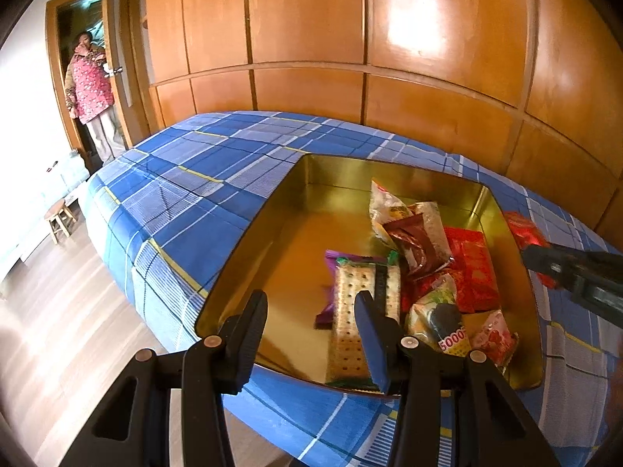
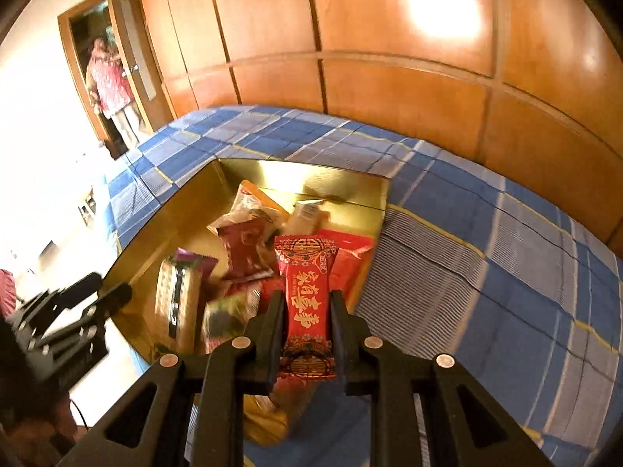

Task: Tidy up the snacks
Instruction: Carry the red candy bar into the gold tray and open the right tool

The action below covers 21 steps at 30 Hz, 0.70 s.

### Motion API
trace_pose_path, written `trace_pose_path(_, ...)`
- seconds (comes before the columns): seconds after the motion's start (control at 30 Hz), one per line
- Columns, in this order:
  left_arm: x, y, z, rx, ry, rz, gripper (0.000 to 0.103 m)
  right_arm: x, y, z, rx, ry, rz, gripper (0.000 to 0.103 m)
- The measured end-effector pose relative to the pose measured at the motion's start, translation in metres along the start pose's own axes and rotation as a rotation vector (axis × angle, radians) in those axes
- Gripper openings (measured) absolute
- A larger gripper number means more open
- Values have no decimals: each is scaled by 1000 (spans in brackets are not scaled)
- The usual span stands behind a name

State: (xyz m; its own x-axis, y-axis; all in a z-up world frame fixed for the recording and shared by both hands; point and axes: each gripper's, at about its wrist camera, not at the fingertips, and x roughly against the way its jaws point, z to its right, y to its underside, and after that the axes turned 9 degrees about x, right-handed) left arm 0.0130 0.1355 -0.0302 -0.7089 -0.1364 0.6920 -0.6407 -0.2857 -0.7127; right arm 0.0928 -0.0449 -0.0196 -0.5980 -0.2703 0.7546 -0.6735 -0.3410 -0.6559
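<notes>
The tin's (image 1: 249, 241) left half lay bare, open from above; snack packets (image 1: 424, 249) crowded its right side (piled against the wall), and the bed (image 1: 187, 163) beyond stayed clear.

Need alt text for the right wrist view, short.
The right gripper holds a red snack packet with gold characters between its fingers, above a gold tin of mixed snack packets on a blue plaid bedspread. The left gripper shows blurred at the tin's left edge; wood-panelled wardrobe doors fill the background.
</notes>
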Motion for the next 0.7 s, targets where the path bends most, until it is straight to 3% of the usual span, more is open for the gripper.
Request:
trace_pose_path(0.3,-3,0,-13,16,-23,-7,47,-66,-18,-20,53,50,-118,23)
trace_pose_path(0.4,-6,1,-15,23,-24,-18,47,-70,-13,-16,53,83,-146,26)
trace_pose_path(0.7,-6,2,-12,24,-18,-19,47,-60,-4,-7,25,79,-120,30)
